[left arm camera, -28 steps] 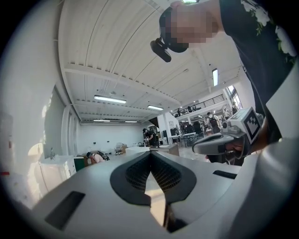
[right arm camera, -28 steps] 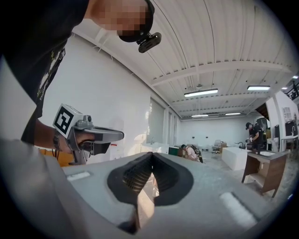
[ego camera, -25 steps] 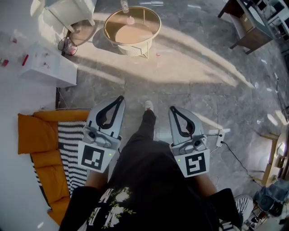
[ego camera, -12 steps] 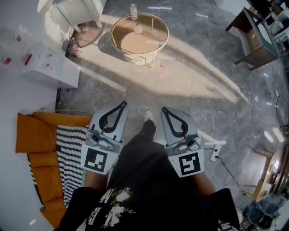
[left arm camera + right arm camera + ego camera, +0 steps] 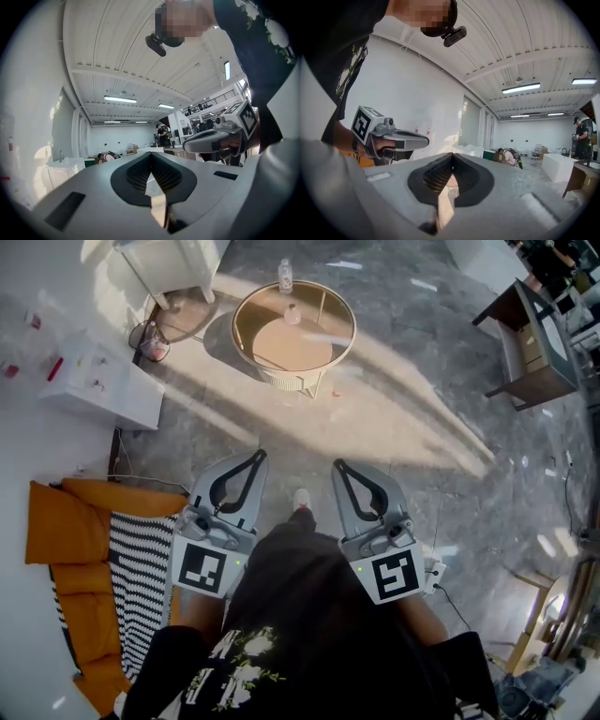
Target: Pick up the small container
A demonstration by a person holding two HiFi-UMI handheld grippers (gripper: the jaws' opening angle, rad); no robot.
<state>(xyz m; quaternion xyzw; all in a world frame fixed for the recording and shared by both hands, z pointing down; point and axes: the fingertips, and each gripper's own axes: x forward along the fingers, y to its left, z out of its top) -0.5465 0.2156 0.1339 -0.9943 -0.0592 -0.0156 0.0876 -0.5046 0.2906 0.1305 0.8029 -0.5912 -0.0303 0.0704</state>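
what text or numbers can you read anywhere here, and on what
No readable words or numbers anywhere.
Cubes on the left gripper and right gripper: square black-and-white markers only, no letters.
The shirt print: too blurred to read.
The bottle: any label too small to read.

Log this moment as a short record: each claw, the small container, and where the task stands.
left claw: shut, empty, held in front of the person's body
right claw: shut, empty, level with the left claw
small container: on the round table, well ahead across the floor
bottle: at the table's far edge
task: pickup not yet begun, container untouched
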